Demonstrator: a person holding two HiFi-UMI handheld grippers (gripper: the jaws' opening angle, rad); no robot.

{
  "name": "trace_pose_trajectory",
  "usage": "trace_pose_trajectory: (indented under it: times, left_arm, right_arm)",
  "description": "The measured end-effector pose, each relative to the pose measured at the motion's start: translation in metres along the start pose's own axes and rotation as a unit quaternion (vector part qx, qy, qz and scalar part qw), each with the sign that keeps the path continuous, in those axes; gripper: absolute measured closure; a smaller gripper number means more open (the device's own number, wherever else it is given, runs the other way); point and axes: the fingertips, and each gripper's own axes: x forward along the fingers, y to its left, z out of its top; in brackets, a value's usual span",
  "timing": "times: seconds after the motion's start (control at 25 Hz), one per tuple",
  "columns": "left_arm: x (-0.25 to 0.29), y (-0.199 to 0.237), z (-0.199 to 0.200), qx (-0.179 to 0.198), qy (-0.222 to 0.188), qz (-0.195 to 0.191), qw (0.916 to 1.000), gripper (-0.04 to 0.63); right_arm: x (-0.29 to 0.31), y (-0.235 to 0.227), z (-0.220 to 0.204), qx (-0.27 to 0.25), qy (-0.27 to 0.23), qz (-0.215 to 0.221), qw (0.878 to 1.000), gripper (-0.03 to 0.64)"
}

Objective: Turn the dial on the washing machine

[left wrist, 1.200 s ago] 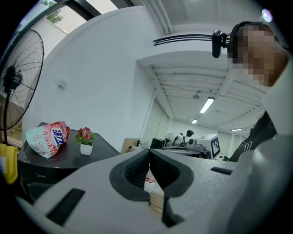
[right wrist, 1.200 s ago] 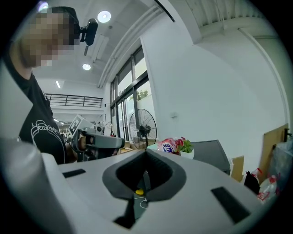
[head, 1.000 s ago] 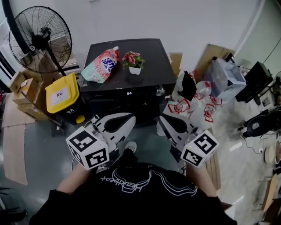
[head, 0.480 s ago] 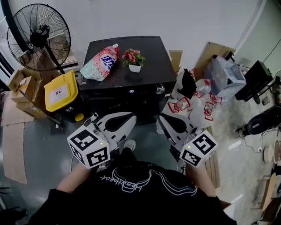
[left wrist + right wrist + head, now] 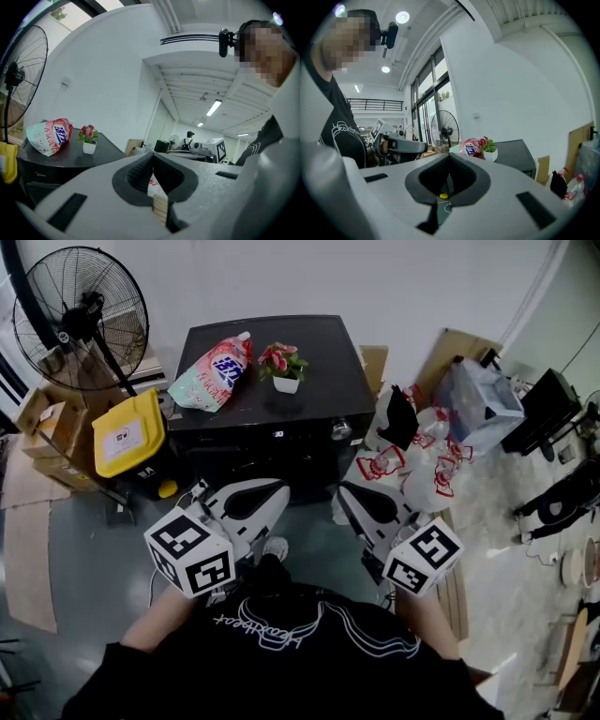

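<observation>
Little moves, and most of it is the head camera's own drift. The washing machine (image 5: pixel 323 357) sits a shade higher and further left in the head view than a second ago. Its dial (image 5: pixel 341 430), the detergent bag (image 5: pixel 211 371), the potted flowers (image 5: pixel 284 365), the standing fan (image 5: pixel 80 315) and the yellow bin (image 5: pixel 125 434) slide the same way with it. The left gripper (image 5: pixel 279 491) and the right gripper (image 5: pixel 345 495) do not follow that slide, so the gap in the frame between their tips and the dial is a trifle wider. The right gripper's marker cube (image 5: pixel 424 557) lies, if anything, a touch further left.
</observation>
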Motion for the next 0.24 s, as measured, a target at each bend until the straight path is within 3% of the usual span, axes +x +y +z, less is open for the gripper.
trace_pose_trajectory:
  times: [0.24]
  left_arm:
    - [0.0027,0.0030,0.0005,0.002,-0.002,0.004,1.0000,0.591]
  right_arm:
    - [0.0010,-0.0044,0.0001,-0.002,0.002,0.000,1.000,0.614]
